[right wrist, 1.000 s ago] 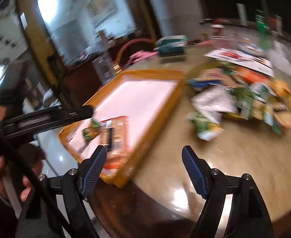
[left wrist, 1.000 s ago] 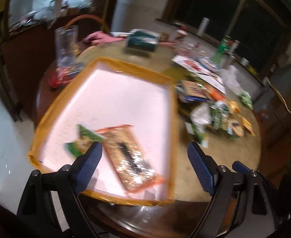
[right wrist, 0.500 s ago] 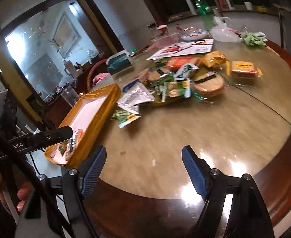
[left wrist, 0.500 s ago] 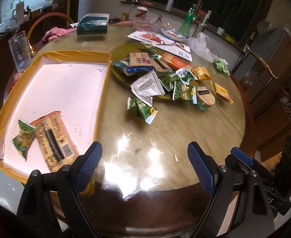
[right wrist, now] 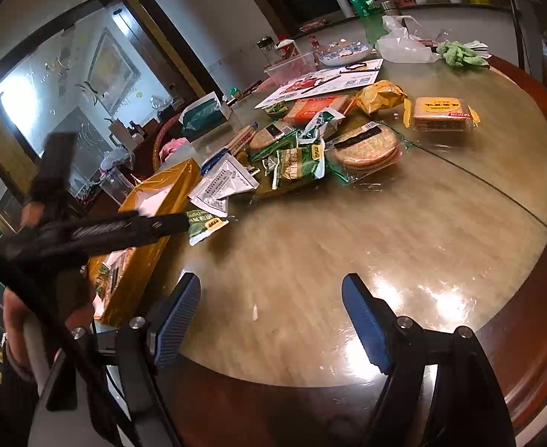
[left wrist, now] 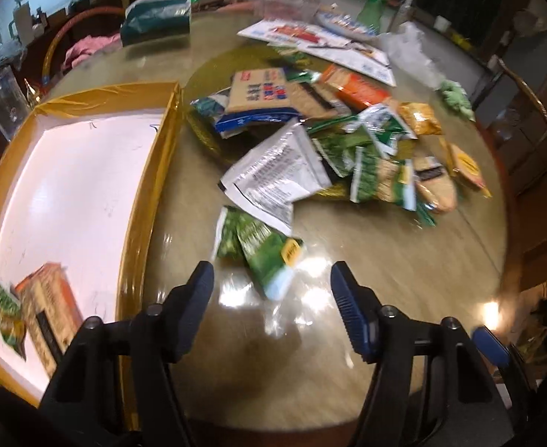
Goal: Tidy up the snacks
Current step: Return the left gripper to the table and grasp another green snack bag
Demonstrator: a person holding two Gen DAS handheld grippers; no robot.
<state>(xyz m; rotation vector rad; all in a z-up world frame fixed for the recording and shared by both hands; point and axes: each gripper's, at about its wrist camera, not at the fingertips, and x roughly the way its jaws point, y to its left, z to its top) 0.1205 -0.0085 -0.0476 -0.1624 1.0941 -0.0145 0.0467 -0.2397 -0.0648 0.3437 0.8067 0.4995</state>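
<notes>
1. Green and glossy, the nearest snack packet point(left wrist: 258, 249) now lies just ahead of the left gripper point(left wrist: 271, 287). A second ago this gripper hung over the gold-edged tray point(left wrist: 150, 171); it has since swung toward the loose pile point(left wrist: 333, 145) and tipped downward.
2. Its jaws have just been closing from wide to about half open. Nothing is between them yet; the packet sits at 12 o'clock from the tips, apart from both pads.
3. My reading: one delivery to the tray is done and the next pickup is starting, with this packet the likely target.
4. The right gripper point(right wrist: 271, 320) stands wide open and empty over bare table point(right wrist: 348, 231), with the pile at its 12 o'clock and the tray at its 10 o'clock.
5. The packet is a flat, crinkled foil pouch, green with a yellow badge and a pale sealed end pointing toward the gripper. It lies alone on the shiny tabletop, at 6 o'clock from the silver sachet point(left wrist: 277, 175).
6. Two packets point(left wrist: 38, 316) already rest in the tray's near corner; most snacks are still unsorted.
</notes>
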